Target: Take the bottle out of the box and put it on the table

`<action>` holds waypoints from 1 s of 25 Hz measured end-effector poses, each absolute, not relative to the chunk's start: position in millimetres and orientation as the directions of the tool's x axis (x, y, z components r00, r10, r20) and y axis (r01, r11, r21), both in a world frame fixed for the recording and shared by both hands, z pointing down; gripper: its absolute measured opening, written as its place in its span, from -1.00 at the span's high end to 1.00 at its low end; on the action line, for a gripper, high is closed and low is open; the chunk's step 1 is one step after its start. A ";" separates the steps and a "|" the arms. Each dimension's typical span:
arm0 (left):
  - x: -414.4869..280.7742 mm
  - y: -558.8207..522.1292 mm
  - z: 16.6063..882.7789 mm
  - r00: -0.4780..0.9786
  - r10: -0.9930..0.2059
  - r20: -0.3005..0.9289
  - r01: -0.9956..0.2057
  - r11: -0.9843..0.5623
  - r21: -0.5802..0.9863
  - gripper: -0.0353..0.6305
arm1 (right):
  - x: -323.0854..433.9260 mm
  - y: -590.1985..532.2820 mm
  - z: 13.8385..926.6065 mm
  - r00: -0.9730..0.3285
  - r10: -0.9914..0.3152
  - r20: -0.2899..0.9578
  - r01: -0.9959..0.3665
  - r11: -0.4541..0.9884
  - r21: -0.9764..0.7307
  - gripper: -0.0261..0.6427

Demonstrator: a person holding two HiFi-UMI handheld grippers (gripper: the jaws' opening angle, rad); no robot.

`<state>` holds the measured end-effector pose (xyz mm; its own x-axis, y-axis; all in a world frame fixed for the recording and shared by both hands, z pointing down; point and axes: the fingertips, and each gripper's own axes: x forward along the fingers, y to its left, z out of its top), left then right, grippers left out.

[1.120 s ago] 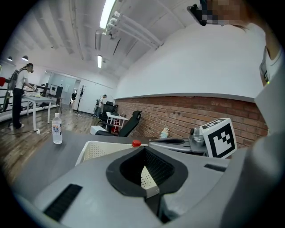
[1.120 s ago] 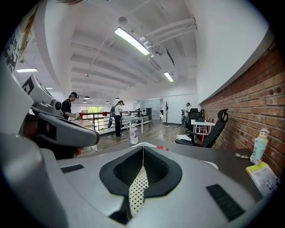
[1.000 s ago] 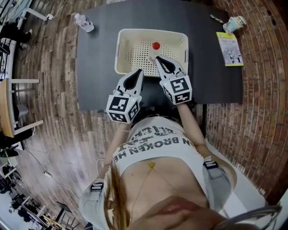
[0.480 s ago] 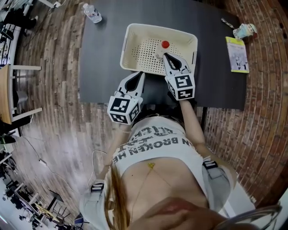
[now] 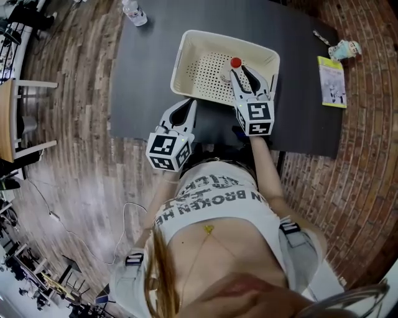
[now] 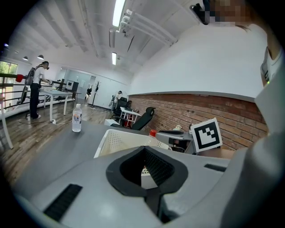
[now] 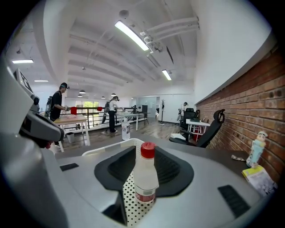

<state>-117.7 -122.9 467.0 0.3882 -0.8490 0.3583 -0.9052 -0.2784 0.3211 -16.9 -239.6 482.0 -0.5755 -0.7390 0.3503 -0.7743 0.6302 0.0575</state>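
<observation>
The right gripper (image 5: 240,70), its jaws closed a second ago, has just been opening. They now stand about half apart on either side of the bottle (image 7: 145,176), with a gap visible between each pad and the plastic, so nothing is gripped yet. Over that second the tool has also pushed in over the near wall of the box (image 5: 180,65), from short of the bottle to around it.

The left gripper (image 5: 194,101) hangs just outside that near wall, tips together and empty, and appears to have no part in this step.

The red-capped bottle stands upright on the perforated floor in the right half of the box, not leaning on either jaw. The box sits on the dark table (image 5: 143,74), which has bare surface to its left and right. A second bottle (image 5: 134,12) stands at the far left corner, well apart.

By the look of it, the reach is finished and the grasp is next. The jaws must close on the bottle's body, then lift it above the rim before it can be carried to open table. A tall, light bottle could tip if one pad touches it first.
</observation>
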 end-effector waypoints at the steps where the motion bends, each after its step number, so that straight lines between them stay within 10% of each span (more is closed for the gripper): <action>1: -120.1 -122.7 467.2 0.385 -0.850 0.360 -0.906 -0.274 0.321 0.88 | -17.6 -242.0 481.8 -0.568 -0.745 0.350 -0.779 0.624 0.064 0.59; 25: -150.2 -119.8 473.9 0.346 -0.860 0.376 -0.917 -0.225 0.330 0.88 | -34.2 -269.2 504.5 -0.578 -0.708 0.407 -0.760 0.648 0.048 0.43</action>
<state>-150.2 -119.8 473.9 0.3460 -0.8595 0.3762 -0.9169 -0.2247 0.3300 -34.2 -269.2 504.5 -0.5775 -0.7075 0.4073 -0.7602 0.6479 0.0476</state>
